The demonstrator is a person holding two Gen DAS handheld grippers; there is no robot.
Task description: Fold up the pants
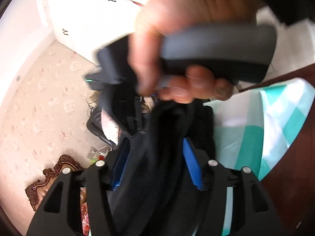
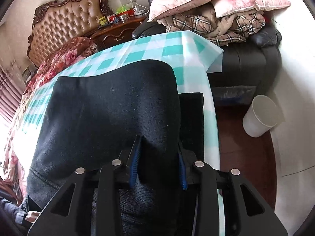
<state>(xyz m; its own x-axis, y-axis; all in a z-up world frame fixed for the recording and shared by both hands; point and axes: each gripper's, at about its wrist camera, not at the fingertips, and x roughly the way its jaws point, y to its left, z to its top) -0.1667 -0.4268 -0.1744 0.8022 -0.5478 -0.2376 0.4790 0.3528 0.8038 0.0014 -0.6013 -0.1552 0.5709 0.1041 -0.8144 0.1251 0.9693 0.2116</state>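
The pants (image 2: 110,106) are black and lie partly folded on a teal-and-white checked cloth (image 2: 137,53) over the bed. My right gripper (image 2: 158,153) is shut on a bunched part of the pants near their close edge. My left gripper (image 1: 155,153) is shut on a hanging bunch of the black pants (image 1: 167,137), lifted in the air. In the left wrist view the person's hand (image 1: 177,29) grips the other gripper's grey handle (image 1: 218,53) just above the fabric. That view is blurred.
A tufted leather headboard (image 2: 63,25) and a wooden nightstand (image 2: 118,31) stand at the back. A dark chair (image 2: 246,59) piled with pillows and a plaid blanket stands right of the bed. A white bin (image 2: 259,116) stands on the wooden floor.
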